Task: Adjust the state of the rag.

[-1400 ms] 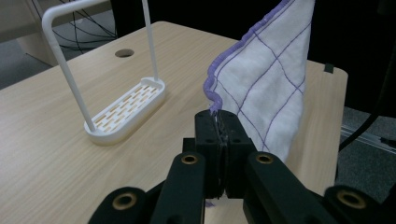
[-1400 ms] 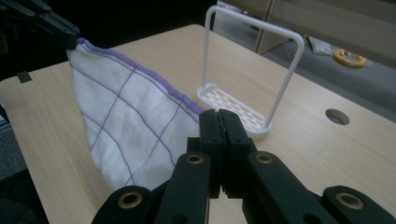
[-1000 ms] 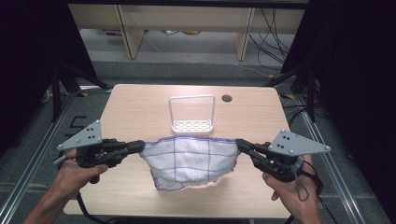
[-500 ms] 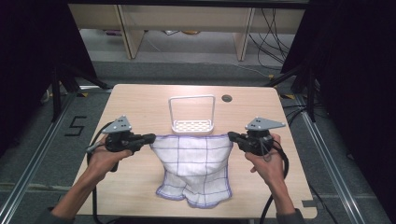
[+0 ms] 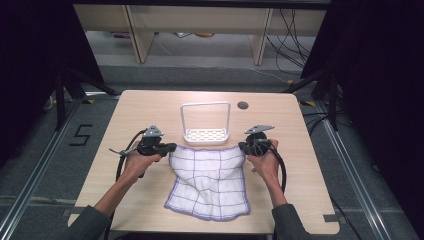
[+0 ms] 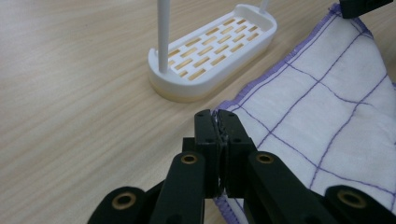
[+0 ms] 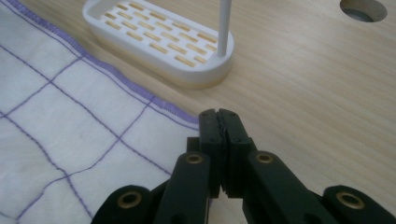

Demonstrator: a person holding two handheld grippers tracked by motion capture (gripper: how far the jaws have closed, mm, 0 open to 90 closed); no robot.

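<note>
The left gripper (image 5: pixel 172 148) and right gripper (image 5: pixel 242 146) are each clenching a far corner of the cloth (image 5: pixel 209 180), which is lying between their jaws on the bench (image 5: pixel 150 107).

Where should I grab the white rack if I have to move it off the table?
Take the rack by the top bar of its tall wire hoop, coming straight down from above. The hoop stands upright and clear, while the slotted base is low, wide, and its near side touches the cloth.
</note>
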